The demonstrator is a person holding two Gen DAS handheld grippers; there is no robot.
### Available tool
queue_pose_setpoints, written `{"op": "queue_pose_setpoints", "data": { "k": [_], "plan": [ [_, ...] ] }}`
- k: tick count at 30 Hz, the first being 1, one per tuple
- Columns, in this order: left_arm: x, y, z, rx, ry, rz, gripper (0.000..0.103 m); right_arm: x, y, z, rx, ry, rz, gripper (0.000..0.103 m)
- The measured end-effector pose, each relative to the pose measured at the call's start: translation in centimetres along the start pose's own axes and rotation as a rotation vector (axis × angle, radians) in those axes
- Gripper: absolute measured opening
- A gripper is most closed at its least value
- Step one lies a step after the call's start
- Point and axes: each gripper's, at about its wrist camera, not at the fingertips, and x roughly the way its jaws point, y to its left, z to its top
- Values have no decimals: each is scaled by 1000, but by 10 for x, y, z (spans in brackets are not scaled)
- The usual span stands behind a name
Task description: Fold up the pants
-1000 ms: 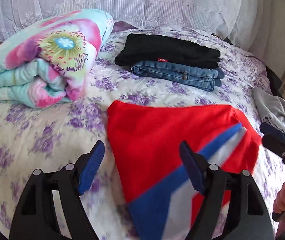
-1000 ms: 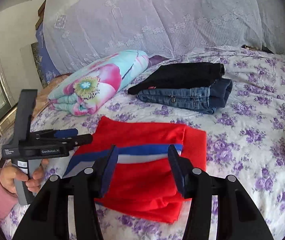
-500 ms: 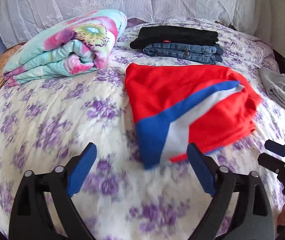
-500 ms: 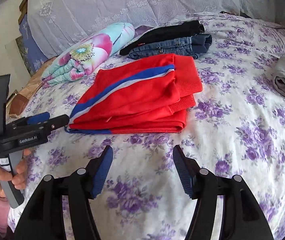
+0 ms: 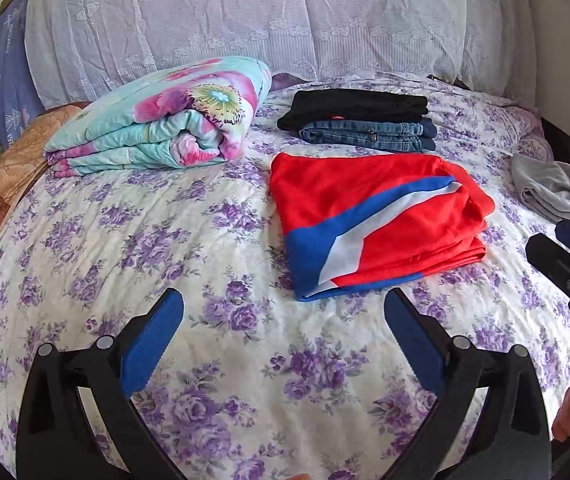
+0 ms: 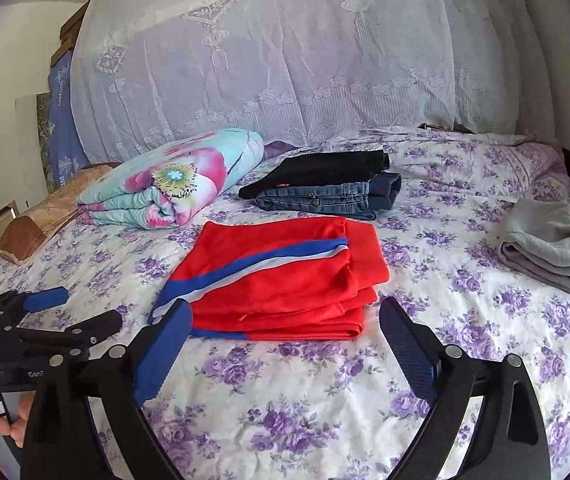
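With the red pants [image 5: 369, 220] lying folded in a compact stack near the middle of the bed [image 5: 165, 240], you look to be at the let-go step. Your left gripper [image 5: 283, 322] has its jaws opening wide over bare floral sheet, nothing between them. Your right gripper [image 6: 285, 332] is opening too, its fingers straddling the near edge of the red stack without pressing it. Toward the head of the bed sit the black and denim pants [image 6: 325, 188], already folded and stacked. At the right edge lies a rumpled grey garment [image 6: 557, 240]. I'd judge that one comes next: you would need to carry both grippers over to it and spread it flat first.
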Motion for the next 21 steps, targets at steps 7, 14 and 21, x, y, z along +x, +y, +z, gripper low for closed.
{"op": "queue_pose_setpoints", "data": {
  "k": [7, 14, 21],
  "plan": [
    [12, -3, -7, 35, 28, 32, 98, 15, -7, -21, 14, 97, -32, 99],
    [18, -4, -10, 43, 60, 32, 98, 16, 3, -28, -22, 154, -54, 99],
    [19, -5, -13, 51, 69, 35, 98, 11, 16, -35, -114, 153, -99, 99]
  ]
}}
